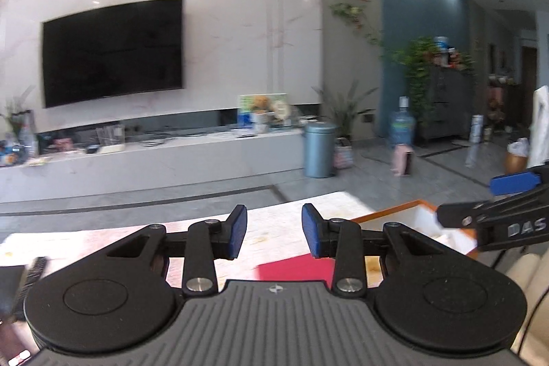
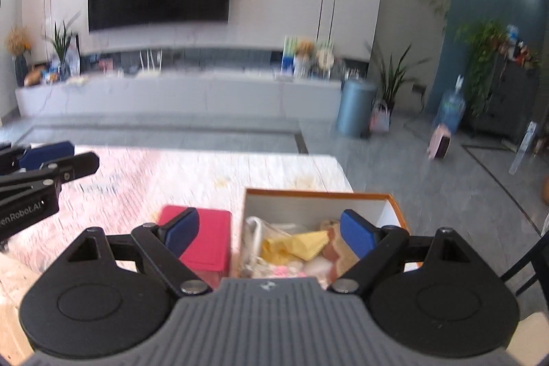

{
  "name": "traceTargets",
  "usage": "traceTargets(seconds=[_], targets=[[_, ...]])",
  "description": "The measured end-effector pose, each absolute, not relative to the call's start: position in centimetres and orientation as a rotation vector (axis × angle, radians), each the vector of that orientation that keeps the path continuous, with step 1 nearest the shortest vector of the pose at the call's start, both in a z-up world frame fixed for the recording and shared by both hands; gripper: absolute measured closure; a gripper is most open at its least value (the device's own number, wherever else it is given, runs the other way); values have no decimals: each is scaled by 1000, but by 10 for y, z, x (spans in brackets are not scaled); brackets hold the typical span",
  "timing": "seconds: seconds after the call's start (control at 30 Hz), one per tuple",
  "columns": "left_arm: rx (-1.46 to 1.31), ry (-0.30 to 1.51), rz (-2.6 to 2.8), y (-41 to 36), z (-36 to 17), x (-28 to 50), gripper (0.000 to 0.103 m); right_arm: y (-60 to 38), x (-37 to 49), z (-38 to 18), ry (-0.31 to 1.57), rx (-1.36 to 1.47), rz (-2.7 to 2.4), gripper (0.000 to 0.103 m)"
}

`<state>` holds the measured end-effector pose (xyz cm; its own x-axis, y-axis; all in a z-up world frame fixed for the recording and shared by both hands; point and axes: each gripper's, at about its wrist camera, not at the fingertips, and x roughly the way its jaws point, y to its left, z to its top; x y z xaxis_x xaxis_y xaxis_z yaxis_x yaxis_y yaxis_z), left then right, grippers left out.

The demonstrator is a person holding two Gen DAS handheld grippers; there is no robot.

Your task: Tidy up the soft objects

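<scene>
Soft things, among them a yellow cloth [image 2: 302, 242] and pale pink and tan plush pieces, already lie heaped in the white cardboard box with the orange rim [image 2: 319, 194] on the pink marble-patterned table [image 2: 171, 174], so most of the sorting looks done. Beside the box sits a red rectangular case [image 2: 206, 235], perhaps still to be dealt with. The left gripper [image 1: 273, 230] is part-open and the right gripper [image 2: 271, 230] spread wide, both empty.
</scene>
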<state>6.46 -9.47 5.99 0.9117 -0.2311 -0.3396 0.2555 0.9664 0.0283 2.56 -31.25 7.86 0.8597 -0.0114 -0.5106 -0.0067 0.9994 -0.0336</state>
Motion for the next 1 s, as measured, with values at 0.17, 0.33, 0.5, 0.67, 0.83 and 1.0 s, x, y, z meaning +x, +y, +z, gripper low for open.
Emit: traceTargets(seconds=[0.17, 0.33, 0.5, 0.67, 0.83, 1.0], targets=[[85, 324, -155, -79, 45, 49, 61, -279, -2, 61, 448, -20, -47, 15], [145, 272, -10, -74, 28, 33, 52, -258, -22, 34, 396, -28, -104, 15], [105, 366, -60, -79, 11, 42, 44, -247, -34, 6, 394, -24, -147, 15], [114, 465, -118, -82, -13, 48, 34, -251, -30, -13, 459, 2, -153, 15], [125, 554, -121, -81, -32, 45, 30, -258, -25, -26, 487, 46, -167, 15], [112, 580, -111, -76, -44, 38, 29, -255, -29, -40, 488, 50, -154, 15]])
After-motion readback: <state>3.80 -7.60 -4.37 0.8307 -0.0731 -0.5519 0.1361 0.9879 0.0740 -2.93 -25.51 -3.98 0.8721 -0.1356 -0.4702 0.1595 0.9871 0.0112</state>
